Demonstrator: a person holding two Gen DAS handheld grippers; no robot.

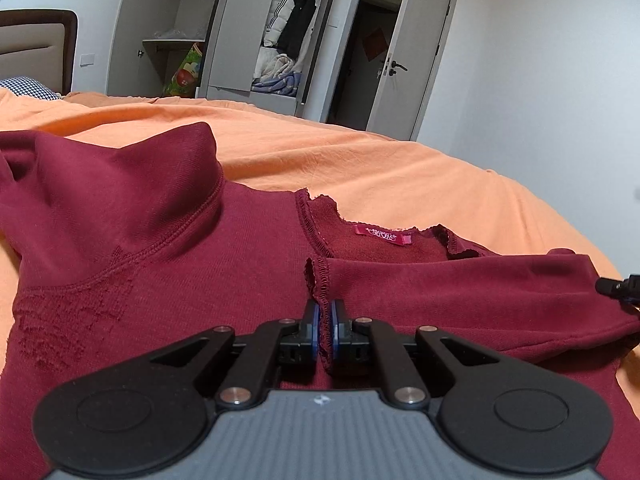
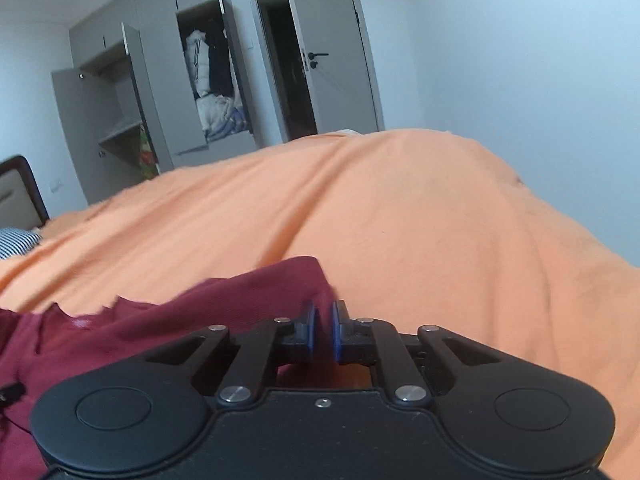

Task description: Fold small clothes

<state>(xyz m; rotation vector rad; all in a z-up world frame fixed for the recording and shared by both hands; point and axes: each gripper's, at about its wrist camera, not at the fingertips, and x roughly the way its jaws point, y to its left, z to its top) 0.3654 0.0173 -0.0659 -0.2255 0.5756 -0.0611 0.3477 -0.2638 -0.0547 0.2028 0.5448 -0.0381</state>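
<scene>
1. While the maroon top (image 1: 160,272) lies spread on the orange bed cover (image 1: 360,168), filling the lower half of the left wrist view, the left gripper (image 1: 325,332) sits at bottom centre with its jaws drawn narrow on a stitched edge of the fabric near the neckline.
2. The pink label (image 1: 383,236) shows inside the neck opening, right of centre, and one sleeve stands up in a peak at upper left of that view.
3. In the right wrist view the right gripper (image 2: 323,330) is also closed to a narrow gap at the far corner of the maroon top (image 2: 120,332), which enters from the lower left; the cloth there is blurred, so I judge it is pinched but cannot be sure.
4. My reading is that a fold is in hand, with both grippers holding one side of the garment.
5. The next move would call for carrying both held points together across the body of the top, keeping the edge taut and level so the fold lands straight, then opening both grippers.
6. An open wardrobe (image 1: 280,28) stands behind the bed.
</scene>
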